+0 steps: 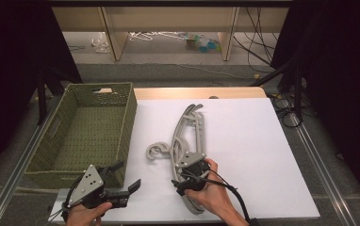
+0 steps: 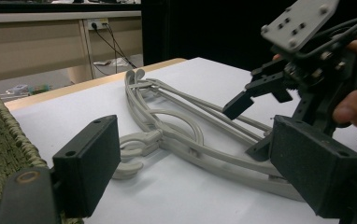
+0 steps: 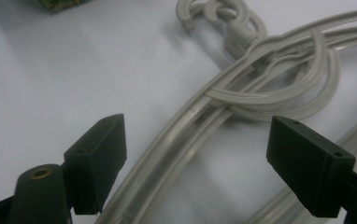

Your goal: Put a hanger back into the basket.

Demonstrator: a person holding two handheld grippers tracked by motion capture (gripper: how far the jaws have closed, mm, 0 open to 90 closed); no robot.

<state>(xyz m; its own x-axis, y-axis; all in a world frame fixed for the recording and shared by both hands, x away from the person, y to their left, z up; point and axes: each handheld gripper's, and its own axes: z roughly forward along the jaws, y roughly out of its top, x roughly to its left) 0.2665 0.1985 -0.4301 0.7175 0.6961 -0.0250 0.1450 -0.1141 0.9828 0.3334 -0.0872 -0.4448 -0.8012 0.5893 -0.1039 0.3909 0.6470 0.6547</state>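
A bundle of pale grey plastic clothes hangers [image 1: 187, 136] lies on the white-covered table [image 1: 244, 141], hooks pointing toward the olive-green woven basket [image 1: 121, 127] that stands just beside it at the table's left. The right tool [image 1: 184, 181] hovers low over the near end of the bundle; in the right gripper view its jaws are spread wide with a curved hanger arm [image 3: 167, 154] running between them, not yet touched. The left tool [image 1: 121, 181] waits near the basket's front corner, also spread wide and holding nothing.

This looks like the approach before a first grasp. The next move calls for lowering the right tool until its jaws straddle one arm, then pressing them together. The hangers are interlocked, so lifting one may drag the others; the left tool may need to pin the rest down.
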